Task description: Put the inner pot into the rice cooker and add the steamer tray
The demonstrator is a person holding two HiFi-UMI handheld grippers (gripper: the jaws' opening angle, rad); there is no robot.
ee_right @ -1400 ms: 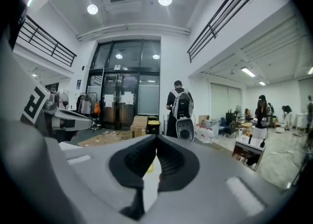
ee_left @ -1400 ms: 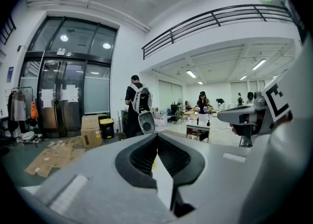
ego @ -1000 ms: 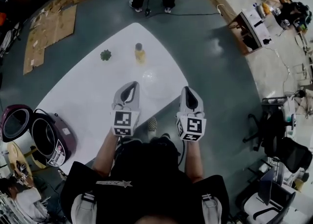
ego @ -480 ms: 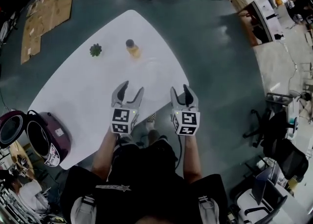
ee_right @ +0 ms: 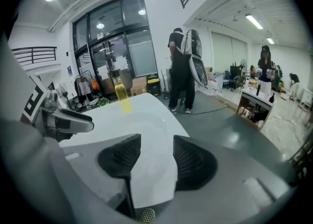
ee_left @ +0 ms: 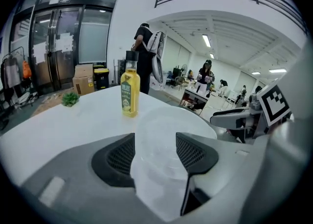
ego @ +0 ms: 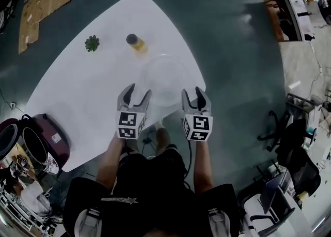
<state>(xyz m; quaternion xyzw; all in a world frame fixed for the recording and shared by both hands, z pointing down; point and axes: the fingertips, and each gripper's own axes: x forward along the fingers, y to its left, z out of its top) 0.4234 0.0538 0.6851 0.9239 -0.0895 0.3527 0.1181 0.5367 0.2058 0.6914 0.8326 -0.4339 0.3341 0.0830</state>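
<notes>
A clear plastic steamer tray (ego: 164, 77) lies on the white table (ego: 77, 96) near its front edge. Both grippers hover just short of it, one on each side. My left gripper (ego: 134, 95) is open, its jaws having just been opening, with nothing between them. My right gripper (ego: 195, 96) is open in the same way and equally empty. The tray (ee_left: 166, 130) shows faintly ahead in the left gripper view. The purple rice cooker (ego: 44, 143) stands at the table's left corner with its lid (ego: 8, 136) up. Whether the inner pot sits inside, I cannot tell.
A yellow oil bottle (ego: 135, 43) and a small green plant (ego: 92, 43) stand further back on the table. The table's right edge drops to grey floor. A person with a backpack (ee_right: 183, 66) stands beyond the far end; office chairs (ego: 289, 143) are at the right.
Both grippers went from shut to open and came down toward the table's front edge, closer to the clear tray. The head view has tilted, so the table sits higher in frame.
</notes>
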